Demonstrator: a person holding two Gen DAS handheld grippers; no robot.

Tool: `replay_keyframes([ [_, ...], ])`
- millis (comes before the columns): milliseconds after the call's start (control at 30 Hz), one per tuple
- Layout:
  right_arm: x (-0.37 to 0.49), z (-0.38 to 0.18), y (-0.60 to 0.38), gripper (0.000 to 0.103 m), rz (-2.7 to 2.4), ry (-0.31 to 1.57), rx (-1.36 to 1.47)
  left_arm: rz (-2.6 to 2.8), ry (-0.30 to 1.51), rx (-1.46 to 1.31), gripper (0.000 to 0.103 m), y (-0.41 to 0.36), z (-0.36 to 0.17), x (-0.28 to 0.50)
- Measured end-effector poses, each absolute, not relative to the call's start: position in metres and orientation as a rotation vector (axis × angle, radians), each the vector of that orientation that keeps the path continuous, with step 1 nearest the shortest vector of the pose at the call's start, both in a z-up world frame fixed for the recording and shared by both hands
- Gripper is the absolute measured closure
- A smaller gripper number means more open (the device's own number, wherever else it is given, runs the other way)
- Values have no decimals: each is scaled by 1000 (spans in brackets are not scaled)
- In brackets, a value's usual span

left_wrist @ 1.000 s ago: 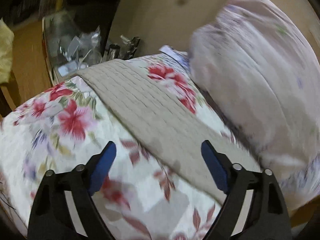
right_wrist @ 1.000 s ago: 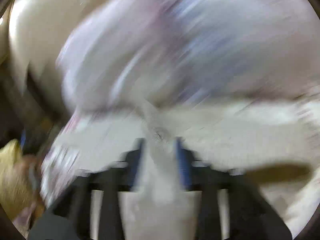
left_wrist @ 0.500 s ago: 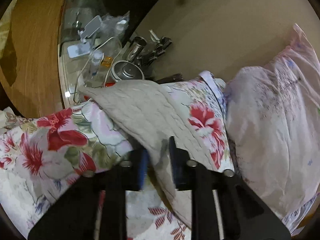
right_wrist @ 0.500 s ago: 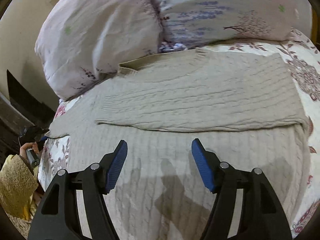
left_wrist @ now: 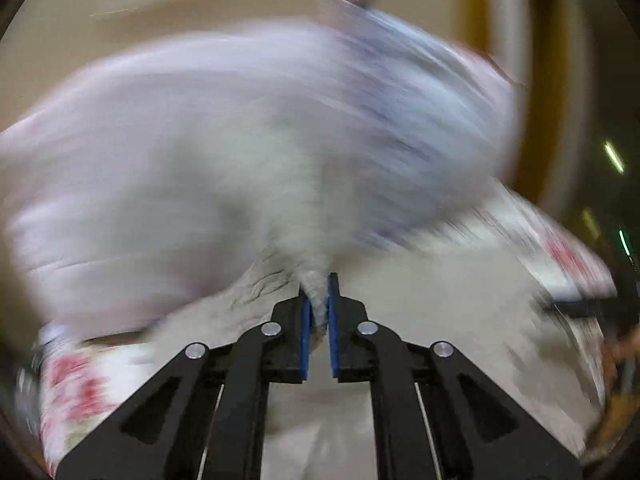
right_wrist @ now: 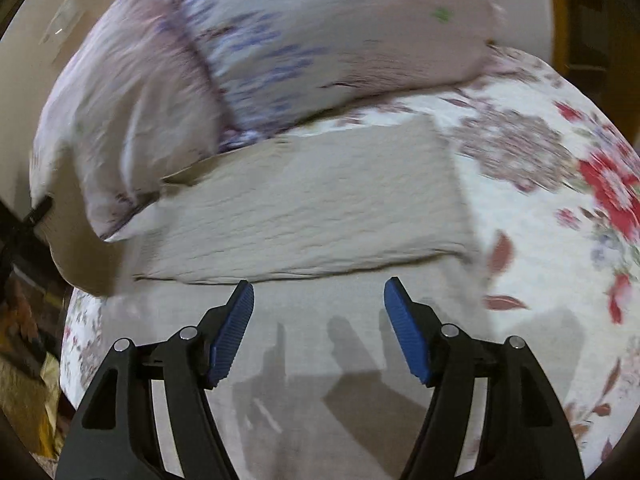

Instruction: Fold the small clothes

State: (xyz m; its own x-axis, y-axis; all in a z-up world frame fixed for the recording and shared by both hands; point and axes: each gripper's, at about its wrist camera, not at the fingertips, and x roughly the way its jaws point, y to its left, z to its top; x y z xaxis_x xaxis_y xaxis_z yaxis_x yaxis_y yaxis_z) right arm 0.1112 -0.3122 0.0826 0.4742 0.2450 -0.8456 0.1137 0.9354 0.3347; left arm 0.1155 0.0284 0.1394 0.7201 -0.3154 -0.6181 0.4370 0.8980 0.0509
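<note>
A beige cable-knit sweater (right_wrist: 304, 208) lies on a floral bedspread (right_wrist: 540, 220), with one part folded across its body. My right gripper (right_wrist: 319, 312) is open and empty, hovering just above the near part of the sweater. My left gripper (left_wrist: 319, 300) is shut on a pinched fold of the sweater (left_wrist: 312, 280) and holds it lifted; that view is heavily blurred by motion.
Two pale lilac pillows (right_wrist: 240, 60) lie against the wall behind the sweater and show blurred in the left wrist view (left_wrist: 200, 140). The bed edge drops off at left, with dark clutter (right_wrist: 20, 320) below.
My left gripper closed on the sweater's edge and swung it up and toward the pillows. My right gripper let go of the cloth, opened, and drifted slightly.
</note>
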Motion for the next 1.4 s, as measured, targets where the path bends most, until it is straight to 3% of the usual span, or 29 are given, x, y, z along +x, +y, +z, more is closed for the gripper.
replay_keyframes([
  [100,103,77,-336,33,47,1113,405,-482,792,273,92,-26,100,110],
  [133,97,77,-344,33,42,1115,416,-444,825,227,84,-17,92,103],
  [167,90,78,-352,30,36,1118,422,-409,847,179,74,-4,88,100],
  [200,82,78,-362,29,27,1128,426,-342,874,104,50,20,83,92],
  [233,74,76,-369,29,25,1144,438,-285,891,54,36,38,80,84],
  [333,46,64,-391,30,47,1221,536,-123,999,-58,34,94,60,52],
  [400,30,56,-393,39,96,1268,598,-57,1064,-104,34,110,45,30],
  [467,12,53,-387,42,177,1287,642,-54,1113,-201,36,129,35,3],
  [500,6,51,-383,53,220,1308,668,-68,1134,-265,41,134,29,-12],
  [567,-7,44,-375,64,306,1354,740,-94,1117,-309,49,131,29,-33],
  [633,-24,35,-365,76,392,1402,812,-129,1129,-385,66,127,27,-51],
  [700,-36,24,-353,93,472,1452,875,-156,1138,-457,71,124,22,-67],
  [767,-38,23,-343,94,512,1455,869,-168,1151,-482,79,117,16,-73],
  [833,-29,30,-339,94,540,1413,886,-195,1180,-524,95,111,11,-74],
  [1000,25,65,-342,95,575,1202,904,-281,1125,-568,97,105,29,-45],
  [1167,117,98,-353,95,503,964,930,-309,872,-524,97,117,94,71],
  [1233,160,104,-355,94,418,900,885,-269,795,-493,92,122,109,127],
  [1267,180,103,-354,84,376,890,860,-234,778,-499,90,126,110,158],
  [1300,205,97,-350,51,330,904,836,-211,788,-504,75,130,107,174],
  [1333,218,91,-348,31,300,928,821,-174,812,-516,53,134,103,190],
  [1367,227,87,-345,18,260,948,811,-111,850,-530,42,141,96,201],
  [1400,225,82,-347,18,228,946,824,-93,864,-541,32,147,91,202],
])
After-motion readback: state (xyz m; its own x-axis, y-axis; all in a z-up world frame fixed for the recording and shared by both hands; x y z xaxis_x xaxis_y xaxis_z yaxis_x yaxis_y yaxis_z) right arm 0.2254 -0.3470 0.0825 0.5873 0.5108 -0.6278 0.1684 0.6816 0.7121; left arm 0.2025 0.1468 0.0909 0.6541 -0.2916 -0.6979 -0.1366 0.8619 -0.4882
